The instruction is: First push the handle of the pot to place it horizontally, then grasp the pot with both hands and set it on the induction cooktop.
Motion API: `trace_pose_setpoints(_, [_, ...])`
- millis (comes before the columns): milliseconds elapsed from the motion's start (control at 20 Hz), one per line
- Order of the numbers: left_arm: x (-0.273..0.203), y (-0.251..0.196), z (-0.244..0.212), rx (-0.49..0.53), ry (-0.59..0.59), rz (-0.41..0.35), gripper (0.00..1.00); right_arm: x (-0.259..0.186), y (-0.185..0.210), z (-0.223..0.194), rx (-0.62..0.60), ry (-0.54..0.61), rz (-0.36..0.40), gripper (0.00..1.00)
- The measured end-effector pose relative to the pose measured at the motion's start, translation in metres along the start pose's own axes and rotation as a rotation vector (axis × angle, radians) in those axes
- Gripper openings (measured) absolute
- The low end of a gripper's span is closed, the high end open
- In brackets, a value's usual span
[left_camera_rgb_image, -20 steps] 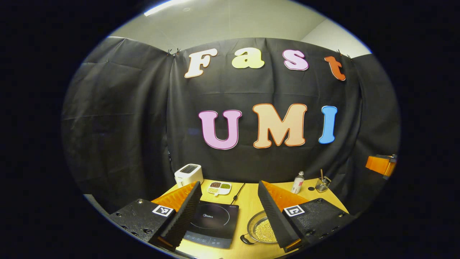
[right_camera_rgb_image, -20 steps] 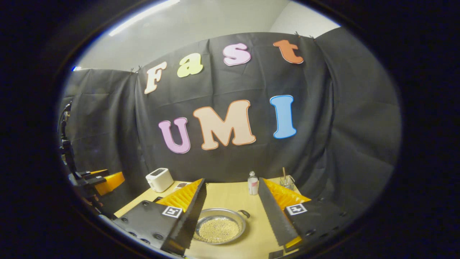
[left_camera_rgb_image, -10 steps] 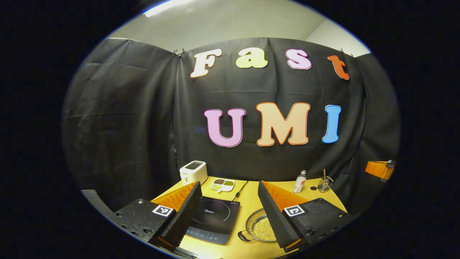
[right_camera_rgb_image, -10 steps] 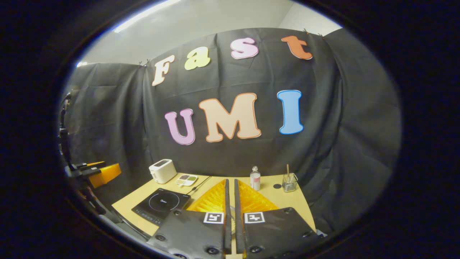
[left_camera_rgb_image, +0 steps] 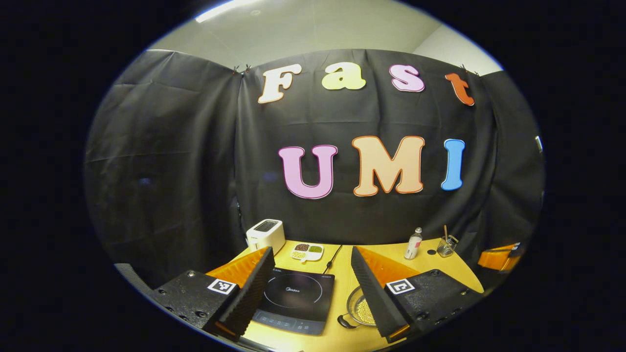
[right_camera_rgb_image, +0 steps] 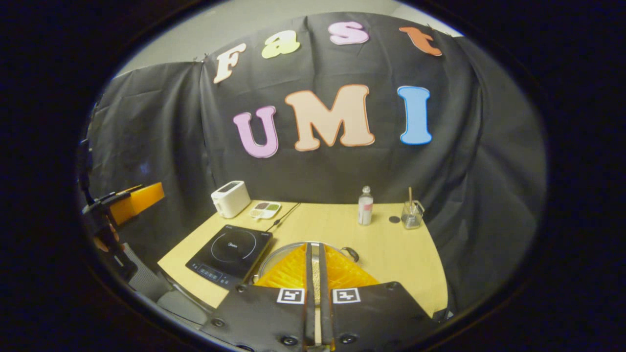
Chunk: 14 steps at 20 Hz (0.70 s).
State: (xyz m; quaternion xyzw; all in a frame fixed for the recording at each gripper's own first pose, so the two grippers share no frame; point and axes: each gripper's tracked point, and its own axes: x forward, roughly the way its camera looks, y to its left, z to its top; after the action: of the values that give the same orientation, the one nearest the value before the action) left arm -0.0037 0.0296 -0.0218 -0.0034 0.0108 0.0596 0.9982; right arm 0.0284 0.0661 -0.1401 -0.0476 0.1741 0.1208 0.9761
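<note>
Pot (right_camera_rgb_image: 288, 250) beside induction cooktop (right_camera_rgb_image: 229, 255), loop handles on a diagonal, left gripper (left_camera_rgb_image: 309, 286) fingers spread, right gripper (right_camera_rgb_image: 314, 274) fingers pressed together.

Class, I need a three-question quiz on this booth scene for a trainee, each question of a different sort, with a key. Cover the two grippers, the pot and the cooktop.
1. True or false: the pot already sits on the induction cooktop.
2. Which gripper has its fingers closed together? A) the left gripper B) the right gripper
3. Fill in: in the right gripper view, the white appliance at the table's far left corner is a ______.

Key
1. False: the pot rests on the wooden table, beside the cooktop.
2. B: its fingers are nearly together over the pot, holding nothing; the left gripper's are spread wide.
3. toaster
</note>
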Motion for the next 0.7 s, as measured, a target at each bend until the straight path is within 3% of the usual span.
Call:
trace_pose_setpoints(550, [0.067,0.083,-0.017,0.042,0.021,-0.077,0.96,0.057,0.103,-0.114,0.082,0.376,-0.023,0.07])
trace_pose_setpoints(650, [0.075,0.094,-0.024,0.045,0.029,-0.096,0.92,0.061,0.111,-0.140,0.098,0.453,-0.055,0.07])
trace_pose_setpoints(700, [0.078,0.099,-0.030,0.049,0.037,-0.104,0.96,0.063,0.116,-0.151,0.112,0.487,-0.071,0.07])
